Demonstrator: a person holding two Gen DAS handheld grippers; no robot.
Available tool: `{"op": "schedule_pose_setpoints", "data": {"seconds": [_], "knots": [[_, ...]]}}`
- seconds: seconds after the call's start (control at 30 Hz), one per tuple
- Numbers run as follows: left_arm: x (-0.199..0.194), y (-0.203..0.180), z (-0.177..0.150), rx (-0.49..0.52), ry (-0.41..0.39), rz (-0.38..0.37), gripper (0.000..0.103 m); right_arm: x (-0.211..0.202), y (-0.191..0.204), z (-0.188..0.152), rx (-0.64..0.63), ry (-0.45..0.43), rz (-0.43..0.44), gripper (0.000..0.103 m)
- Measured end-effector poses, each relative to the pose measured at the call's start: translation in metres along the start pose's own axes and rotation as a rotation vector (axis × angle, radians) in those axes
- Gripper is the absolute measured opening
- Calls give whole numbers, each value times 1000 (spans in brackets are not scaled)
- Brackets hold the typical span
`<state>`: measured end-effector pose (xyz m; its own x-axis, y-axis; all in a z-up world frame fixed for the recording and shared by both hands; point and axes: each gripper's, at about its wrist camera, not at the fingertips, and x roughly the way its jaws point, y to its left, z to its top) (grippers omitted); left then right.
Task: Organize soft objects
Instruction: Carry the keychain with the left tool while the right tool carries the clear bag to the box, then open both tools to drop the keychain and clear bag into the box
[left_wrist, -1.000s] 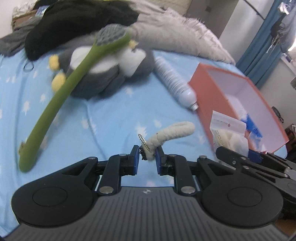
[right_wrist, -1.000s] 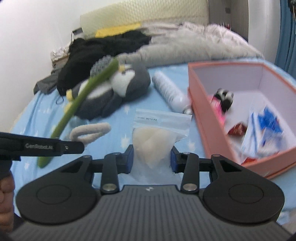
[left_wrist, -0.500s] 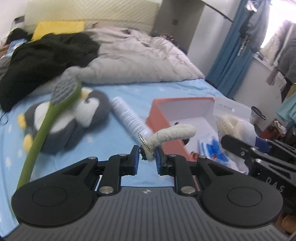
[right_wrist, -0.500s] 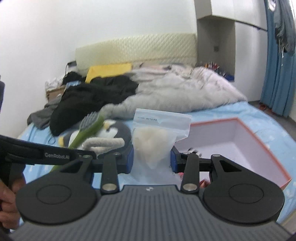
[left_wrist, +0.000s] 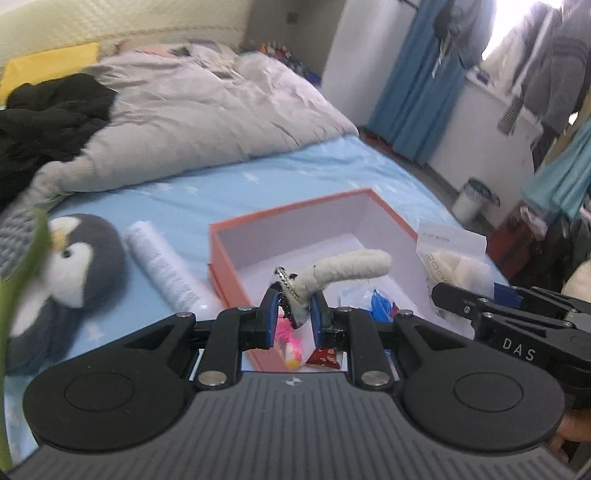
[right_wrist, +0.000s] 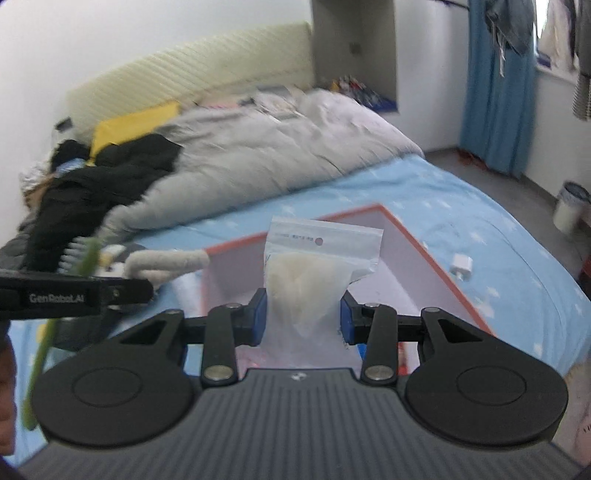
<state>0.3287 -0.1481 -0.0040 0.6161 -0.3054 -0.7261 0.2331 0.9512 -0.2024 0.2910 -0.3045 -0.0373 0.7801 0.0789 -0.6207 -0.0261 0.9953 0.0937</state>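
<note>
Cream plush keychain loop sits pinched in the left gripper at frame centre above the orange cardboard box; the right gripper clamps a clear zip bag of white stuffing.

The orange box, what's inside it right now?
Inside the orange box, near its front wall: a pink item, a red wrapper and blue packets. The left gripper and its fuzzy keychain hide part of the floor.

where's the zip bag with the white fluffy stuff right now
The zip bag is clamped in the right gripper, held up over the orange box; the left wrist view shows it at far right, beside the box.
</note>
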Motion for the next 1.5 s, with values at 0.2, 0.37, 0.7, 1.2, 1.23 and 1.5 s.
{"op": "schedule_pose_setpoints", "data": {"seconds": [0.2, 0.37, 0.7, 1.2, 1.23, 1.5], "knots": [[64, -20, 7, 41, 125, 2, 22, 45, -30, -9, 60, 134, -10, 42], [108, -23, 2, 30, 218, -1, 22, 80, -45, -24, 87, 230, -19, 43], [128, -27, 0, 61, 266, 17, 42, 101, -58, -37, 112, 285, -10, 51], [18, -27, 22, 100, 90, -16, 56, 21, -42, -14, 116, 148, -10, 58], [3, -28, 23, 100, 64, -21, 56, 11, -40, -11, 117, 126, -10, 58], [-93, -35, 10, 131, -83, -60, 56, -73, -13, -5, 98, -37, -3, 58]]}}
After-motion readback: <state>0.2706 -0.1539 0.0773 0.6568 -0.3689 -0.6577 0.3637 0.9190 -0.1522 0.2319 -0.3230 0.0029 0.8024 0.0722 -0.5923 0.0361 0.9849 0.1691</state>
